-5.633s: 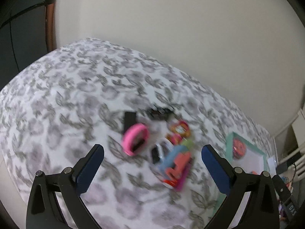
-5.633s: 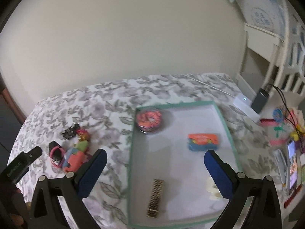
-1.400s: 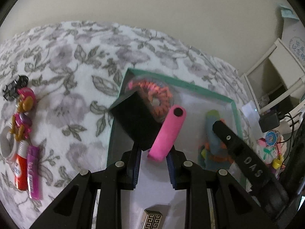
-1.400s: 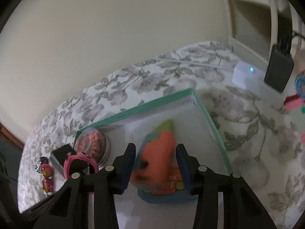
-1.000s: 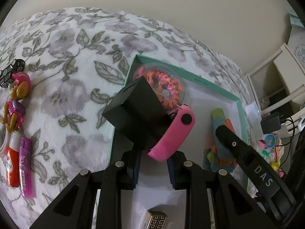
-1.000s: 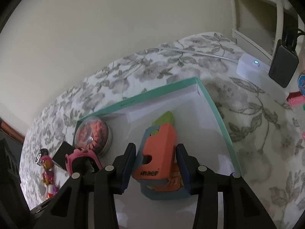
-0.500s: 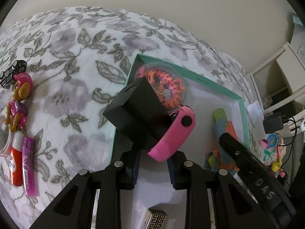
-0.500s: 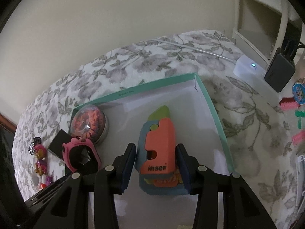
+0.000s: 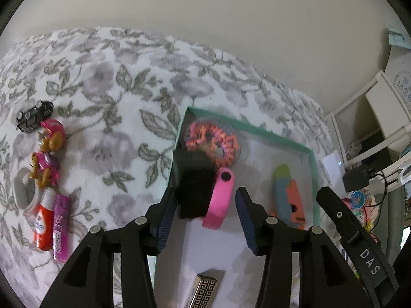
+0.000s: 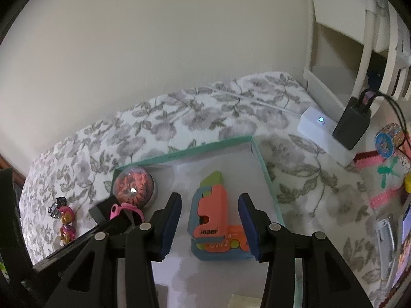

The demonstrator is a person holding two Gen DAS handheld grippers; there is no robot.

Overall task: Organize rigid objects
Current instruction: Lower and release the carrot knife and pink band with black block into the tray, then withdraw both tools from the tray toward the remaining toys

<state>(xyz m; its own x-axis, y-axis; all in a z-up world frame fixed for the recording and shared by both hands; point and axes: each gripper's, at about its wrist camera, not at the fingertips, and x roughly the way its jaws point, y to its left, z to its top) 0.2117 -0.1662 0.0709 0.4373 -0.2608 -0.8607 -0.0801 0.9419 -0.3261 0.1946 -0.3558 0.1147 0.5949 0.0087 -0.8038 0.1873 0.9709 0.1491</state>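
A teal-rimmed white tray (image 9: 257, 129) (image 10: 205, 148) lies on the floral cover. My left gripper (image 9: 203, 214) is open around a pink watch with a black box-like body (image 9: 203, 190), which rests at the tray's left side, against the left finger. My right gripper (image 10: 209, 227) is open around an orange and blue toy (image 10: 213, 218), which lies on the tray over a blue packet; the toy also shows in the left wrist view (image 9: 290, 195). A clear round case of orange hair ties (image 9: 212, 142) (image 10: 133, 186) sits in the tray's far left corner.
Left of the tray lie a pink doll figure (image 9: 48, 154), a black toy car (image 9: 33, 115), a red tube (image 9: 42, 228), a purple lighter (image 9: 61, 231) and a white ring (image 9: 21, 192). A patterned gold bar (image 9: 205, 290) lies in the tray's near part. A white power strip with charger (image 10: 334, 133) sits right.
Both grippers have opened. The left has let go of the pink watch and the right has let go of the orange toy; both items now rest in the tray.
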